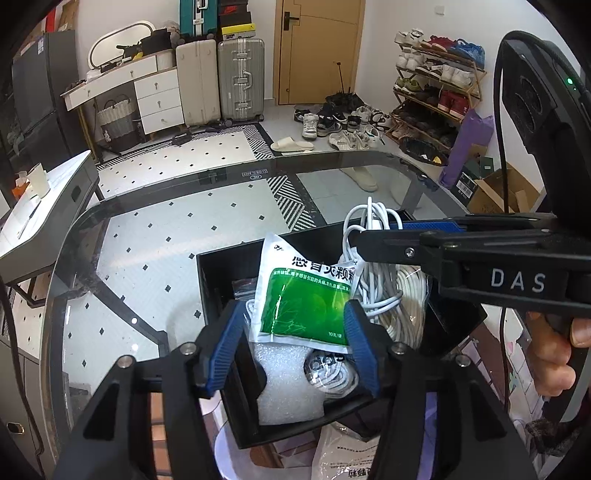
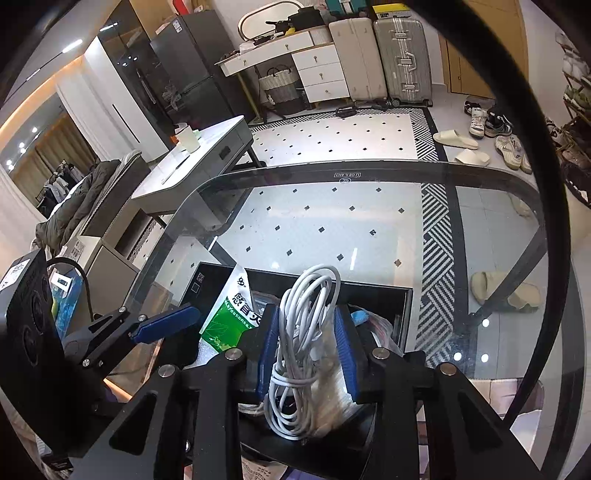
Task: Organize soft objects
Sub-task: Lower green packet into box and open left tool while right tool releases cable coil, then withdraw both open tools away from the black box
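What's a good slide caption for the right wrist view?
Right gripper clamps a bundle of white cable over the black box on the glass table.

Home – suitcases, shoe rack

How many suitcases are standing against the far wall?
2 on the floor: a cream suitcase beside the white drawers, and a silver suitcase between it and the wooden door. A teal one shows above them; others may be hidden.
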